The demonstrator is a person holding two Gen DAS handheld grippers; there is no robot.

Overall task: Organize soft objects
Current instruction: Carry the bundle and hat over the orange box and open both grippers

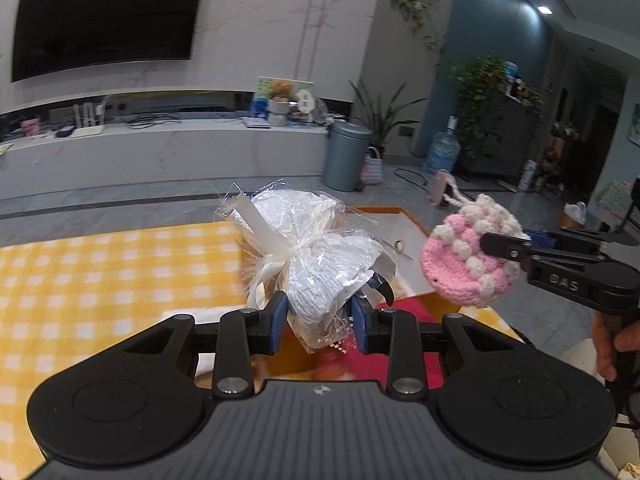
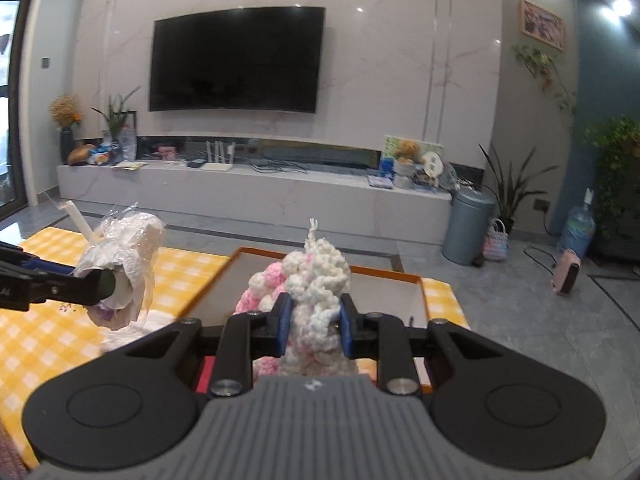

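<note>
My left gripper (image 1: 320, 320) is shut on a white bundle wrapped in crinkled cellophane (image 1: 316, 256) and tied with a cream ribbon, held up above the table. The right wrist view shows that bundle (image 2: 128, 248) at the left, in the left gripper (image 2: 105, 282). My right gripper (image 2: 314, 320) is shut on a pink-and-white crocheted pouch (image 2: 316, 284), also lifted. From the left wrist camera, the pouch (image 1: 466, 266) hangs at the right in the right gripper (image 1: 494, 245). Beyond both lies an open box with an orange rim (image 2: 404, 277) and pale inside (image 1: 390, 226).
A yellow-and-white checked cloth (image 1: 100, 272) covers the table. A person's hand (image 1: 604, 344) grips the right handle. On the floor beyond stand a grey bin (image 2: 468, 226), a water bottle (image 2: 578, 228) and a small pink heater (image 2: 568, 276). A TV console runs along the wall.
</note>
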